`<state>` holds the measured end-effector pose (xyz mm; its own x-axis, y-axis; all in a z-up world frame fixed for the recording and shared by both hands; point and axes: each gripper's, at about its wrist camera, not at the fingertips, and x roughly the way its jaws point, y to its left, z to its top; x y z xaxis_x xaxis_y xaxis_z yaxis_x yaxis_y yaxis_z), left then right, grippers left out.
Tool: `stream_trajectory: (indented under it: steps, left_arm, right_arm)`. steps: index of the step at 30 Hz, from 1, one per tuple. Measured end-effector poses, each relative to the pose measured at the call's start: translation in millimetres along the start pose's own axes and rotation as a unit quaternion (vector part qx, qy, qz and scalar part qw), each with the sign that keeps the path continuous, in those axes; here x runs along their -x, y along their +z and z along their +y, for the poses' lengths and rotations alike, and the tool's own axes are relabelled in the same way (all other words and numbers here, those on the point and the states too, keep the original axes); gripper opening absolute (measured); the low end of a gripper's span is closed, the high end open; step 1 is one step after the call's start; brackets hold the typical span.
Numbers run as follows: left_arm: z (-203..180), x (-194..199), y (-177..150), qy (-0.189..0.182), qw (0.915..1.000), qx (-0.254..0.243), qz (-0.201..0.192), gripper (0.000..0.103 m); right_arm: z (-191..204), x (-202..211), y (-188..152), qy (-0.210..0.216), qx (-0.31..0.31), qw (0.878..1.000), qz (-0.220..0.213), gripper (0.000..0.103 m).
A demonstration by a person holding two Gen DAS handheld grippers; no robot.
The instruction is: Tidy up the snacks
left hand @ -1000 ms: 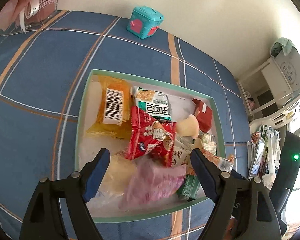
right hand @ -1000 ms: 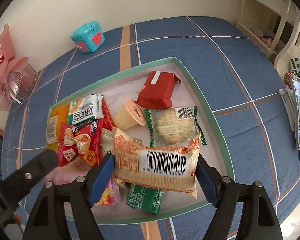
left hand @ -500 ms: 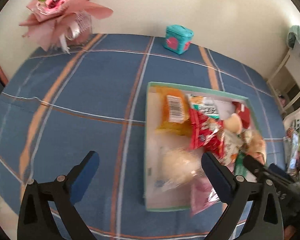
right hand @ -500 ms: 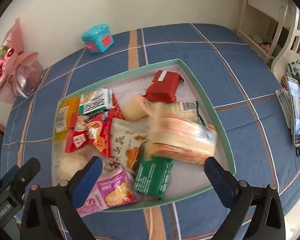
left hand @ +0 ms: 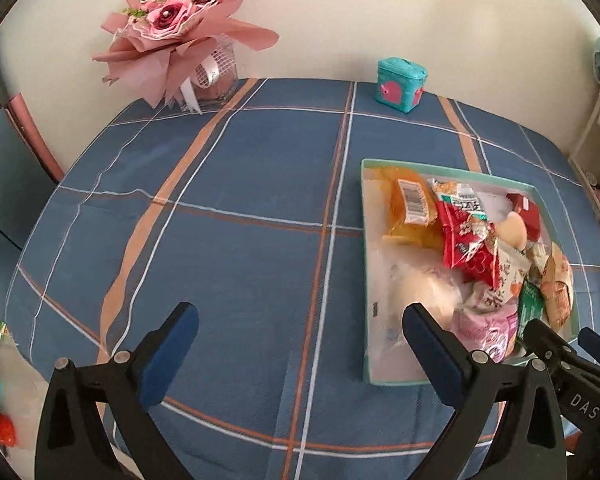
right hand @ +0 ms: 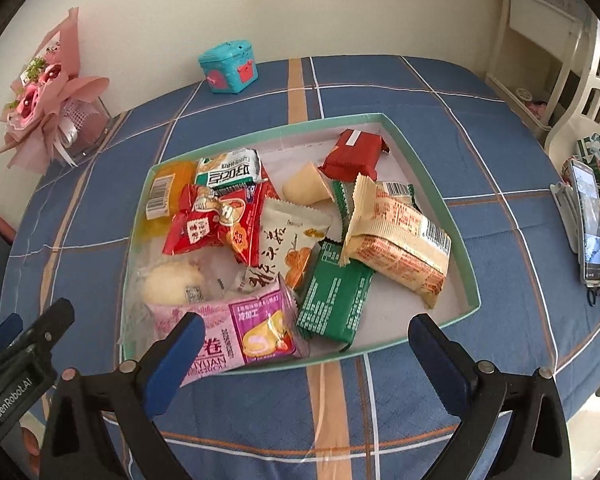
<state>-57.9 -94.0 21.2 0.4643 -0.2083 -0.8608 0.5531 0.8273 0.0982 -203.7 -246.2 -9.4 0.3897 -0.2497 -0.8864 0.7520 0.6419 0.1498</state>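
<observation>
Now that the orange biscuit pack (right hand: 398, 240) has dropped from my right tongs (right hand: 300, 354) into the green-rimmed box (right hand: 428, 188) mid-frame, both right and left tongs (left hand: 298, 350) hang spread and empty, suggesting the snacks are gathered.

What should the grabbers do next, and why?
Probably nudge the pink snack pack further into the box: it pokes over the near rim, while the other snacks lie inside. The right gripper is open, empty and nearest.
</observation>
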Motion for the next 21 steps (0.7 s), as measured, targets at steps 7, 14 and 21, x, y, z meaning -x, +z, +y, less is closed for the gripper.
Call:
stream_trajectory:
  steps: [7, 14, 21]
  left_arm:
    - [1, 4, -8, 0.036, 0.9993, -0.007, 0.003, 0.102]
    - [3, 5, -13, 0.046, 0.9989, -0.004, 0.012, 0.102]
    - [5, 8, -17, 0.047, 0.9988, -0.007, 0.012, 0.102]
  right_arm:
    - [-1, 3, -7, -0.001, 0.0, 1.0, -0.001, 0.103]
    - [-1, 9, -12, -0.005, -0.001, 1.0, -0.006, 0.103]
    - [-2, 13, -12, -0.006, -0.001, 1.0, -0.012, 0.103]
